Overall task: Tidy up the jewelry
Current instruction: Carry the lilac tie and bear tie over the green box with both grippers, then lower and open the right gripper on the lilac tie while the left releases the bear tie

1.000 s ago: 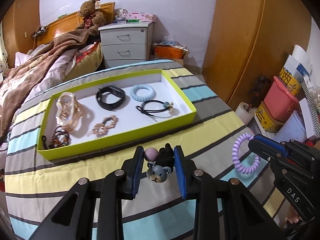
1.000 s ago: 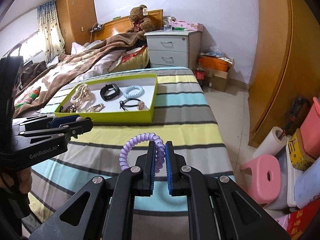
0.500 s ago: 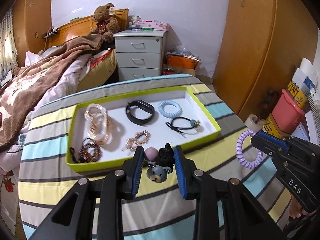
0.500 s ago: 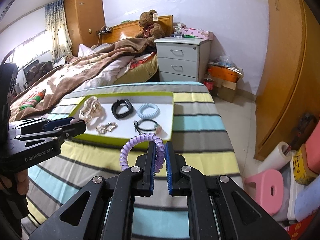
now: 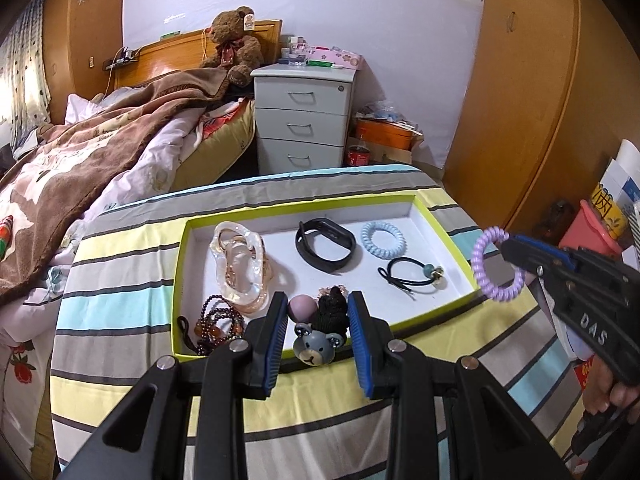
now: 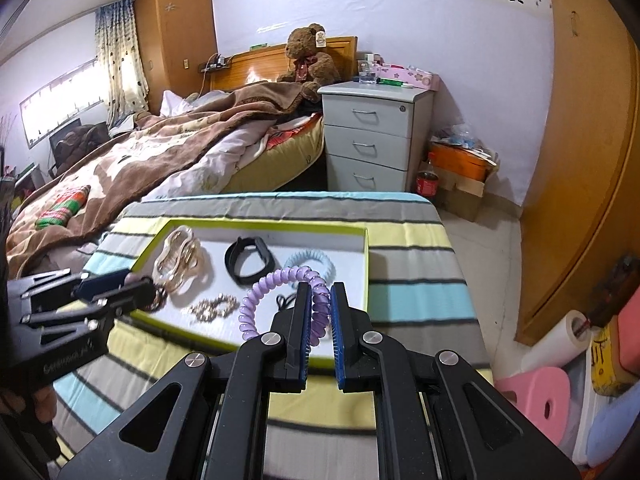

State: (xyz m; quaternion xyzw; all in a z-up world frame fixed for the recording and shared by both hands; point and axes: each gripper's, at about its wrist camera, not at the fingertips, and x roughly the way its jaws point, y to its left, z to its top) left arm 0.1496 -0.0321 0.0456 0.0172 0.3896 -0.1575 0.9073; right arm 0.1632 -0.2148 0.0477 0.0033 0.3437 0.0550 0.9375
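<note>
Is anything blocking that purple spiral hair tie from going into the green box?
Nothing visible blocks it. The right hand-held gripper holds the purple spiral hair tie above the near edge of the open, lidless green-rimmed box. Items already lie inside, including the light blue spiral hair tie, but bare white floor remains.

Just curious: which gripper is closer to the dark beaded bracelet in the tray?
Left. The left gripper hovers right beside the beaded bracelet; the right gripper is over the tray's opposite end.
</note>
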